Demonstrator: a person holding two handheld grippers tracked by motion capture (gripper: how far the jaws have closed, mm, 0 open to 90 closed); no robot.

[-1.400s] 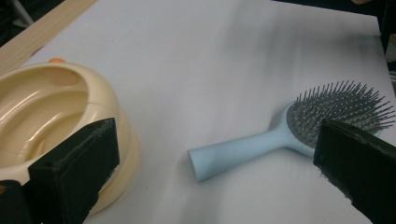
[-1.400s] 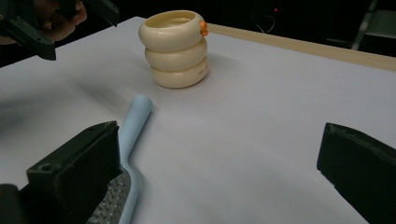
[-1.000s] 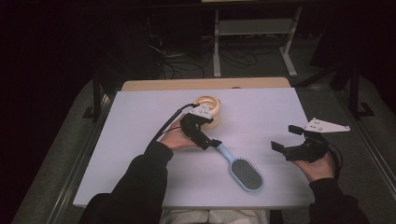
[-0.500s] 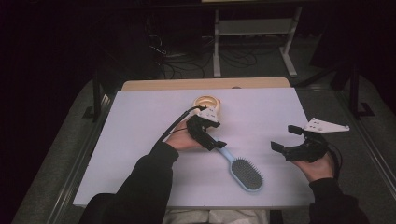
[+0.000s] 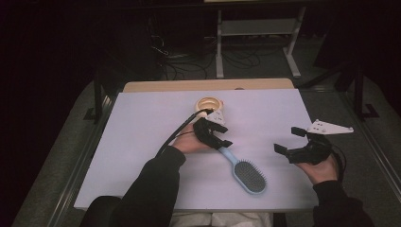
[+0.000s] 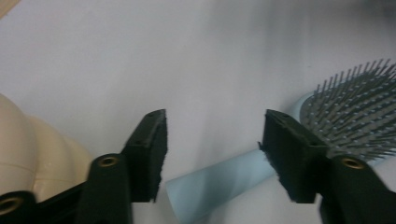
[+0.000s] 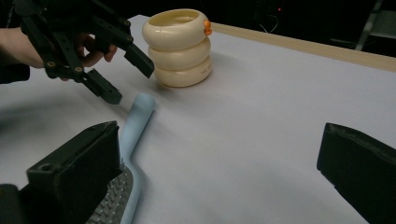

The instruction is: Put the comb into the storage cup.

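Note:
A light-blue hairbrush (image 5: 249,176) lies bristles up on the white table, its handle (image 6: 219,179) pointing at a cream ribbed pot (image 5: 209,105). My left gripper (image 5: 222,137) hovers over the handle's free end. Its jaws have just been closing and stand half apart astride the handle; I see no pad pressing on it. The right gripper view shows the left gripper (image 7: 126,79) just above the handle tip (image 7: 142,105), beside the pot (image 7: 180,46). My right gripper (image 5: 289,140) rests open and empty to the right of the brush head.
The white sheet (image 5: 142,123) covers the table, with a wooden strip (image 5: 208,85) at its far edge. A metal shelf frame (image 5: 255,42) and cables stand on the dark floor beyond. The left gripper's cable (image 5: 177,132) trails over the sleeve.
My left gripper has moved right and down, from beside the cream pot to the handle end of the brush, and its jaws have narrowed. The right gripper has stayed put.

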